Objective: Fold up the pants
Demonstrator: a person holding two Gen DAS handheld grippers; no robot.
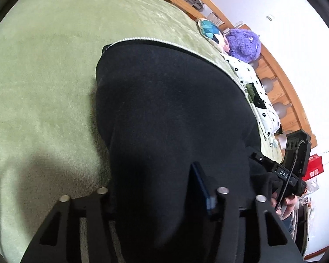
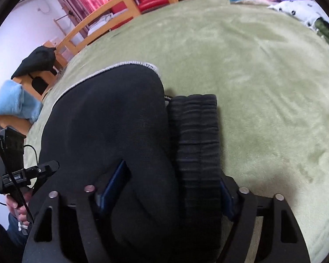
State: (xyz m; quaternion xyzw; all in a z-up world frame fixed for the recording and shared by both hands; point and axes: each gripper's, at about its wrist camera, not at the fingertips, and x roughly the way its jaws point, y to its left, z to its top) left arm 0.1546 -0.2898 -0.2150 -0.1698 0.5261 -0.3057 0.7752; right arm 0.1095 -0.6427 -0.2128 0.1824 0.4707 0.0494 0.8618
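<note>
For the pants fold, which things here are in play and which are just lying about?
In play: black pants, their elastic waistband, left tongs, right tongs, green blanket.

Lying about: purple plush toy, patterned cushion, blue towel.

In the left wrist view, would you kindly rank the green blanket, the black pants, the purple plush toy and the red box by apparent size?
1. green blanket
2. black pants, though they lie close to the camera, which inflates them
3. purple plush toy
4. red box, partly hidden at the edge, so its true size is unsure
</note>
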